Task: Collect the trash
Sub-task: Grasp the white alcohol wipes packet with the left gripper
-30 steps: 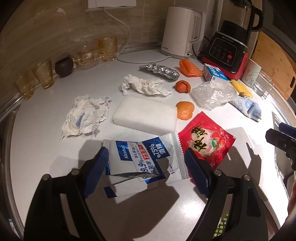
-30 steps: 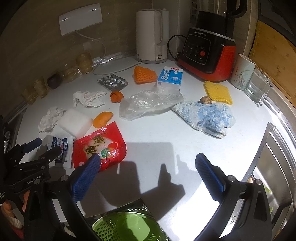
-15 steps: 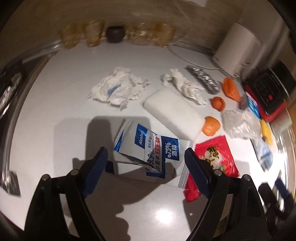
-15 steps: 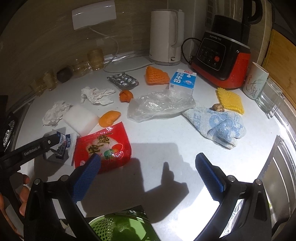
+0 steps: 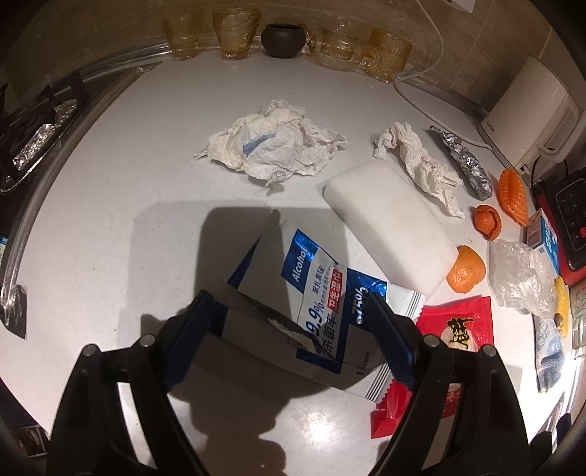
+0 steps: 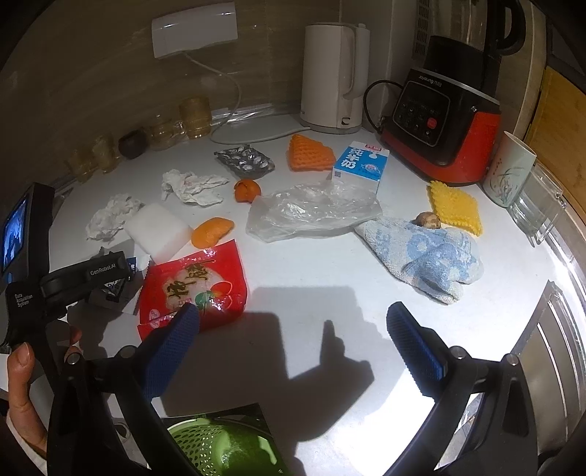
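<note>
Left gripper (image 5: 289,337) wide, straddling wipes packet (image 5: 315,293); right gripper (image 6: 293,340) wide, empty.

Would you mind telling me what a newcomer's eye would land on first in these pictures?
Probably the red snack wrapper, vivid against the white counter, beside the blue-and-white alcohol wipes packet framed by the open left gripper. Behind them, the red blender base stands by the wall.

On the countertop (image 5: 110,205), the alcohol wipe packet (image 5: 311,293) lies between the fingers of the left gripper (image 5: 289,337), with the snack bag (image 5: 450,337) touching its right edge and the foam block (image 5: 392,227) just behind it. Behind those lie two crumpled tissues (image 5: 274,146), and the glasses (image 5: 234,33) stand along the back wall. The basket (image 6: 219,443) sits below the right gripper (image 6: 293,344), apparently off the counter's front edge.
</note>
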{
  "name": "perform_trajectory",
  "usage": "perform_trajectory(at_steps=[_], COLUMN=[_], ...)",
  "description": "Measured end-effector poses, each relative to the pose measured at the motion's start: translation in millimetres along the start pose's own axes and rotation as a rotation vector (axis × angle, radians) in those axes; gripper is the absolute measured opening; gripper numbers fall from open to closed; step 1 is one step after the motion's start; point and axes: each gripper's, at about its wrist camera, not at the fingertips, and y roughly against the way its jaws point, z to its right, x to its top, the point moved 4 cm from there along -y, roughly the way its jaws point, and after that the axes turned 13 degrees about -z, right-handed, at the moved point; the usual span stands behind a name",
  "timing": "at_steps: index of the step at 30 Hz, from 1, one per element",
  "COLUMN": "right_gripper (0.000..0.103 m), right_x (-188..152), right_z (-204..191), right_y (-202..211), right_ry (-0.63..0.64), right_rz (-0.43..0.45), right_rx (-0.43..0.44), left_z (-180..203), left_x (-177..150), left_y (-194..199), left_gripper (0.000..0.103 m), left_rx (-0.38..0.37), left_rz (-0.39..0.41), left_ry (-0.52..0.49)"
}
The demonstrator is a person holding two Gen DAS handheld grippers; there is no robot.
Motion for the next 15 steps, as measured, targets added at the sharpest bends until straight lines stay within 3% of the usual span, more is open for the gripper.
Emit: perform_trajectory(at_steps=[15], right_gripper=[0.101], right_x=[-3], right_z=[-2], right_y=[6], right_ry=[-0.020], right_rz=[0.006], right_rx=[-0.018], left_z=[2], left_x=[5], left_y=[10], left_gripper=[0.081], left_rx=[0.013], left_rz=[0.041], left_ry=[-0.076])
